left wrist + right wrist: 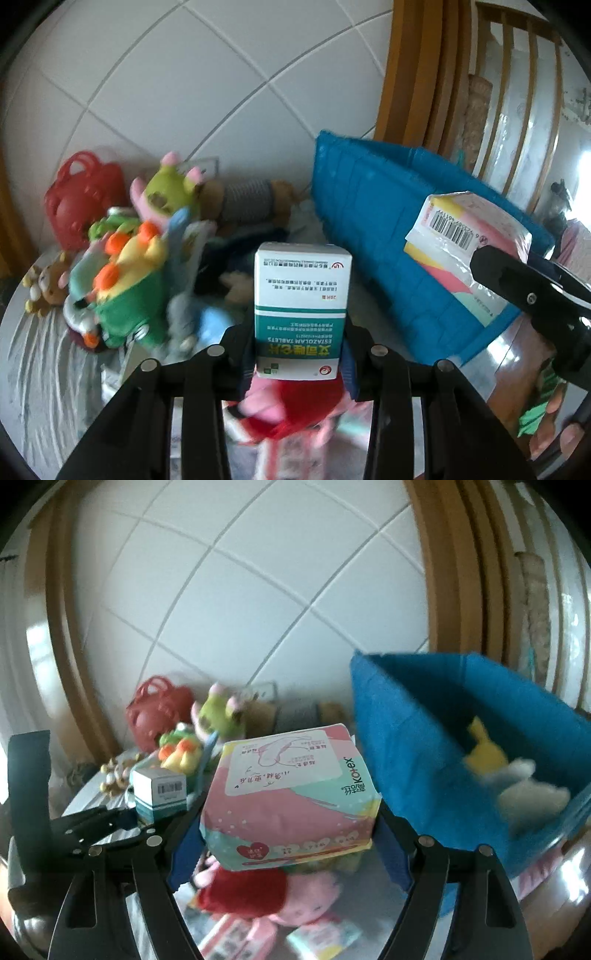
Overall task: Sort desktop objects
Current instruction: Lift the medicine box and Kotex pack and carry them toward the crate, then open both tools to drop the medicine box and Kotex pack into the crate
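The left gripper point(301, 354) clamps the tablet box point(302, 310) and the right gripper point(291, 845) the soft pad pack point(291, 794) (both aloft), so either may slip before reaching the blue bin point(424, 760) beyond the jaws.

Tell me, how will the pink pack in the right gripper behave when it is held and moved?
The pink pack looks soft: its glossy wrapper bulges between the right gripper pads, so it probably squashes rather than slips. It seems light for its bulk. The shiny film may slide if the grip loosens.
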The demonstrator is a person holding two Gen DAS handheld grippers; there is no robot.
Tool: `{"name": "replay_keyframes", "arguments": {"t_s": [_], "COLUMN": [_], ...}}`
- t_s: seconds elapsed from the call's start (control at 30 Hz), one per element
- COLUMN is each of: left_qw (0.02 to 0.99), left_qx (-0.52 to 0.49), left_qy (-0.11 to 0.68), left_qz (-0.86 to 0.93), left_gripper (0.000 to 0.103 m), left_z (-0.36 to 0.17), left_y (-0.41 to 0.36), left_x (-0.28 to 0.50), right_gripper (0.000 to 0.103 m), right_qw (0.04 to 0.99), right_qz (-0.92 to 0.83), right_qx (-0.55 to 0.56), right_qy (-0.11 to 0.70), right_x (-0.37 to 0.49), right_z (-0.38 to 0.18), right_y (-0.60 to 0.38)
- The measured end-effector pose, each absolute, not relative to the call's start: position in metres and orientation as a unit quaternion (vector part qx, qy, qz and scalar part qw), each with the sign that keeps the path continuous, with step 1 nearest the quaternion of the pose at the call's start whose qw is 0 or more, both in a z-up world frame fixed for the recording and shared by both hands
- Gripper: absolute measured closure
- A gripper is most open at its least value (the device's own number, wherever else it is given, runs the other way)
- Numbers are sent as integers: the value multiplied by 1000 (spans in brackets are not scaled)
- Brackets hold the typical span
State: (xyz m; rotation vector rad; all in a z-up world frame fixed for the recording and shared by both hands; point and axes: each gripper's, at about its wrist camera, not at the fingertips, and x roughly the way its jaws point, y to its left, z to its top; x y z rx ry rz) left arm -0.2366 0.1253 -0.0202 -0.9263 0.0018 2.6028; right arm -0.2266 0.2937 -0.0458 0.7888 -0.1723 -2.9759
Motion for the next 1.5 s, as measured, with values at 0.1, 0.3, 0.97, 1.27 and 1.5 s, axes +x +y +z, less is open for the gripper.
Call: {"name": "replay_keyframes", "arguments": {"t_s": [0.1,0.3,0.97,1.27,1.5], "left_qw": [201,227,277,269,263], "left_qx": [-311,-293,-319,-328,-329], "left_qy": [-2,3,73,85,91], "left_qz": [929,929,903,902,903], "left_gripper": [66,66,66,23,23], "left_z": [-2,24,32,26,24], "left_y": [160,227,412,430,432], "left_x": [-240,-245,-275,-274,-269], "right_gripper": [22,22,22,19,10], "right_qw": [21,-8,-106,-117,-129], "right_qz": [-970,-976,-964,-960,-958], "right_qx": [234,206,218,232,230], "right_qy": [-57,-64,-109,-106,-110], "right_x": [-222,-220,-230,-233,-228], "right_z": [-28,-3,-12,-23,-25], "right_y": [326,393,568,585,593]}}
